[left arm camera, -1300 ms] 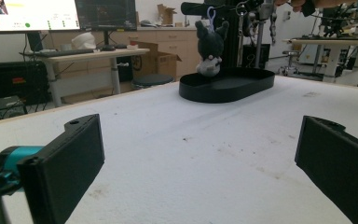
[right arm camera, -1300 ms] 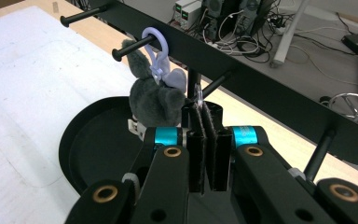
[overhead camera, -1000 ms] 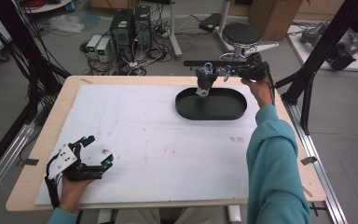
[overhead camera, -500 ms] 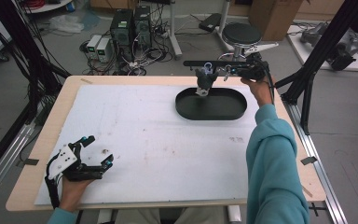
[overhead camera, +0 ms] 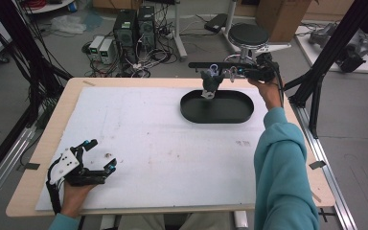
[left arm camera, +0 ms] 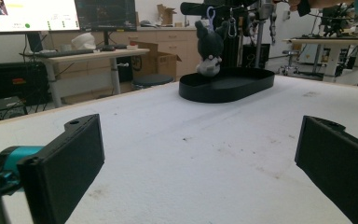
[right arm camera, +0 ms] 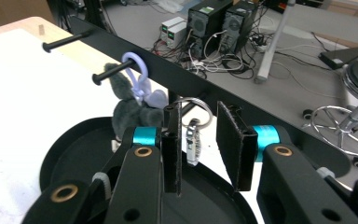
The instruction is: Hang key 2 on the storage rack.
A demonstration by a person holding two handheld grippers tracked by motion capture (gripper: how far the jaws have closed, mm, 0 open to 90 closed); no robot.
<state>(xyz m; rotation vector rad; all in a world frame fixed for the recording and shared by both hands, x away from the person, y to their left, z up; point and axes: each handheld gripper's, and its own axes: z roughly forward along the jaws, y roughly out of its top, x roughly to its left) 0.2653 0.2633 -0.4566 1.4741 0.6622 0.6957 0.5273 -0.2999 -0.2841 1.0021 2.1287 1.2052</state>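
Note:
A dark grey plush keychain [overhead camera: 210, 82] hangs by a lilac clip [right arm camera: 137, 77] from a peg on the black rack bar [right arm camera: 177, 74], over the black oval tray [overhead camera: 242, 112] at the table's far right. My right gripper [right arm camera: 199, 109] is held up at the bar just right of the plush. Its jaws have just been opening, and a silver carabiner [right arm camera: 193, 140] on a ring hangs between the pads with a gap on each side. My left gripper [overhead camera: 100, 154] rests open on the white mat at the front left, nothing between its jaws. From there the plush [left arm camera: 209, 46] and tray [left arm camera: 242, 86] lie far ahead.
A second bare peg [right arm camera: 67, 41] sticks out of the bar further left. Black frame posts [overhead camera: 323, 72] flank the table. Computer towers [overhead camera: 134, 24] and a stool [overhead camera: 248, 34] stand on the floor beyond the far edge. White mat [overhead camera: 148, 134] covers the tabletop.

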